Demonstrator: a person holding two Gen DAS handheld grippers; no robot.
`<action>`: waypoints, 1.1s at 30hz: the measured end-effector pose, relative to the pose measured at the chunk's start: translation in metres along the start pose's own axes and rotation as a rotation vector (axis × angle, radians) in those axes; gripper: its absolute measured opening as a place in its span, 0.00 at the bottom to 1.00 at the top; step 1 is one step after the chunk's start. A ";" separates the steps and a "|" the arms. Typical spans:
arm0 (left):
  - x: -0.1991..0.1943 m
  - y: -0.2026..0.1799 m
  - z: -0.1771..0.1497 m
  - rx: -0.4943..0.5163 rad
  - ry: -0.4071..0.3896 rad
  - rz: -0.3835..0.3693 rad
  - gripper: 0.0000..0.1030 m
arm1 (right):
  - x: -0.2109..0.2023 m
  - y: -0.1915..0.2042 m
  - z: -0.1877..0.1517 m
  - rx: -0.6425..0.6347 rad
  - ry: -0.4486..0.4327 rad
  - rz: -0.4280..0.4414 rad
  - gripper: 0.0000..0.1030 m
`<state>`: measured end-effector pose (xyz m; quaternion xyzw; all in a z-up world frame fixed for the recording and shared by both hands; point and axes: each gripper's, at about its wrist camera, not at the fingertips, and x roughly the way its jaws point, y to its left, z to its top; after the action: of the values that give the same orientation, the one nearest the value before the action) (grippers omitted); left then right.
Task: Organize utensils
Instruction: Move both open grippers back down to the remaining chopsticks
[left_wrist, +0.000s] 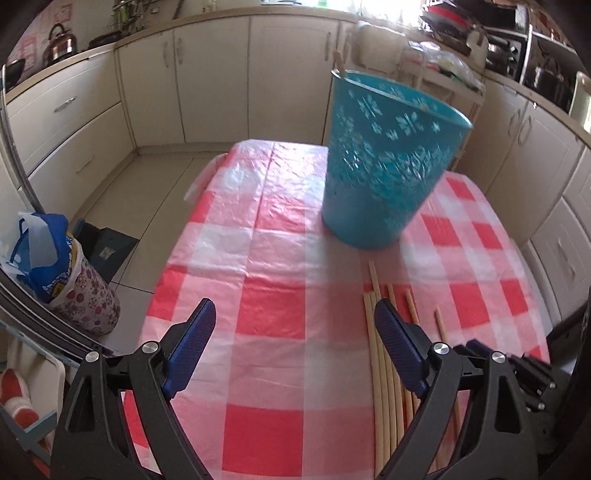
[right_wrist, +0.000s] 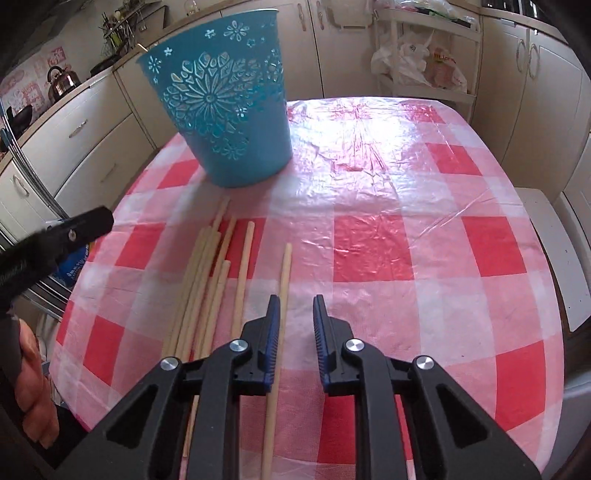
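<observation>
A teal cut-out basket (left_wrist: 388, 158) (right_wrist: 229, 110) stands upright on the red-and-white checked table (left_wrist: 258, 258) (right_wrist: 373, 240), with one wooden stick (left_wrist: 340, 62) poking over its rim. Several pale wooden chopsticks (left_wrist: 384, 387) (right_wrist: 207, 288) lie loose in front of it. My left gripper (left_wrist: 295, 310) is open wide above the cloth, its right finger over the chopsticks. My right gripper (right_wrist: 296, 306) hovers with a narrow gap and nothing between its pads. A single chopstick (right_wrist: 284, 273) runs under its left finger. In the right wrist view, part of the left gripper's body (right_wrist: 74, 229) and a hand (right_wrist: 33, 369) show at the left.
Cream kitchen cabinets (left_wrist: 221, 74) (right_wrist: 535, 92) surround the table. A kettle (left_wrist: 61, 42) sits on the counter. A floral bin with a blue bag (left_wrist: 66, 277) stands on the floor to the left. A white rack holding bags (right_wrist: 424, 66) is beyond the table's far edge.
</observation>
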<state>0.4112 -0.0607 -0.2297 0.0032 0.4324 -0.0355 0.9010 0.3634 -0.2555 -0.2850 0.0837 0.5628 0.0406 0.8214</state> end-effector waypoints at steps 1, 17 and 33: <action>0.002 -0.004 -0.005 0.020 0.008 0.004 0.81 | 0.000 -0.001 0.000 0.000 -0.004 0.002 0.18; 0.035 -0.028 -0.023 0.128 0.116 0.025 0.81 | -0.003 -0.001 -0.007 -0.024 -0.022 -0.001 0.18; 0.043 -0.033 -0.023 0.156 0.126 0.051 0.81 | 0.001 0.004 -0.009 -0.055 -0.023 -0.012 0.27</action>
<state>0.4177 -0.0950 -0.2770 0.0867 0.4840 -0.0459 0.8695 0.3556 -0.2507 -0.2881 0.0583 0.5526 0.0501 0.8299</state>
